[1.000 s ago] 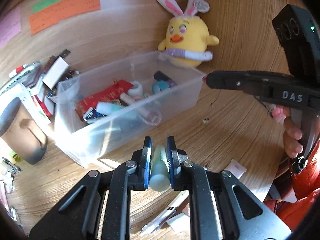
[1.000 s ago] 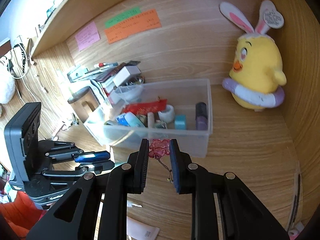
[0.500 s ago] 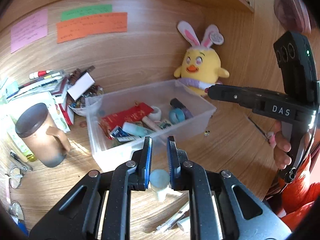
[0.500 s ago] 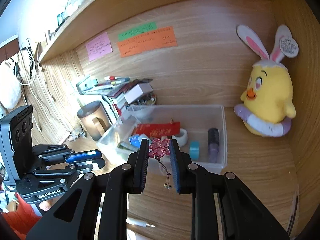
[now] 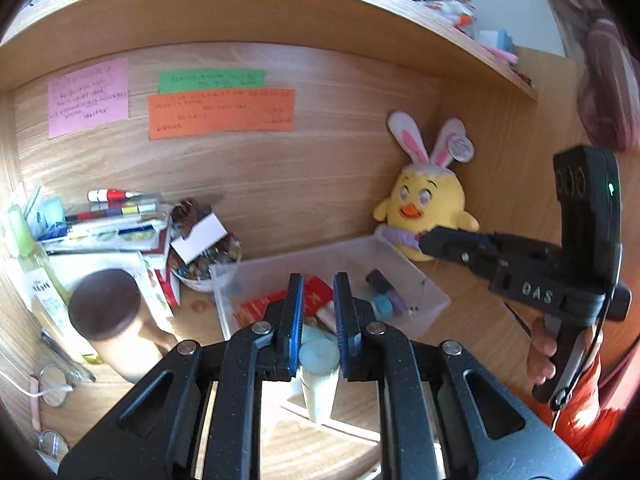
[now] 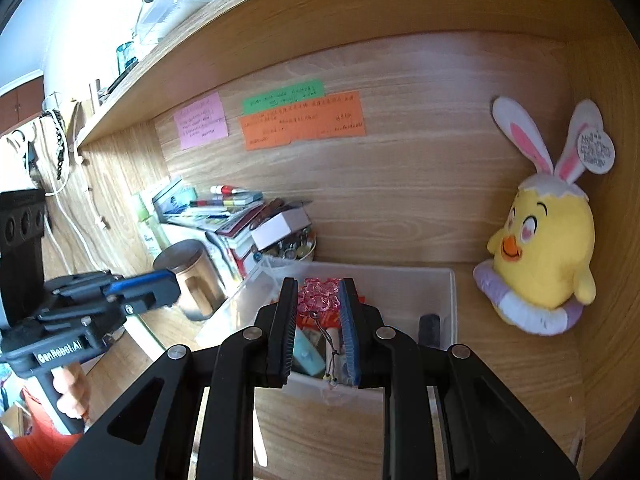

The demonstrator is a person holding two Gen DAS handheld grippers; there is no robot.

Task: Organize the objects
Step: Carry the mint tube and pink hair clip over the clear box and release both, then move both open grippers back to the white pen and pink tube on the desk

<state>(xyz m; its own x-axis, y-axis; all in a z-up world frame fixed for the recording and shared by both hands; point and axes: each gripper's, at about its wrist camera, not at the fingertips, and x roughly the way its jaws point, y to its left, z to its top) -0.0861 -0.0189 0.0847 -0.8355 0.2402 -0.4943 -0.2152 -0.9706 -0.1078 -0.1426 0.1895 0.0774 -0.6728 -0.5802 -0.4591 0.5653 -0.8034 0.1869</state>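
We're looking at a wooden desk (image 5: pixel 472 344) tucked under a shelf, and the biggest thing on it is the clear plastic bin (image 6: pixel 448 292), sitting against the back panel with a red packet, a teal piece and a dark little bottle among the odds and ends inside. Just to its right sits the yellow plush chick (image 6: pixel 544 256) with its rabbit ears, leaning in the corner. Over on the left, a brown lidded mug (image 5: pixel 108 320) stands near a stack of books and pens (image 6: pixel 224 208), with a small bowl of trinkets beside them. Up on the back panel we see the orange note (image 5: pixel 222 114), a green one above it and a pink one to the left.

Now the tools. Our left gripper (image 5: pixel 316 320) is clenched on a small pale tube with a teal cap (image 5: pixel 319 368), the tube hanging down between the blue pads, in front of the bin's near wall. Our right gripper (image 6: pixel 319 320) is clamped on a pink crystal charm (image 6: pixel 320 298), pinched right at the fingertips, its thin cord dangling down with tiny beads at the end, over the bin's near edge.
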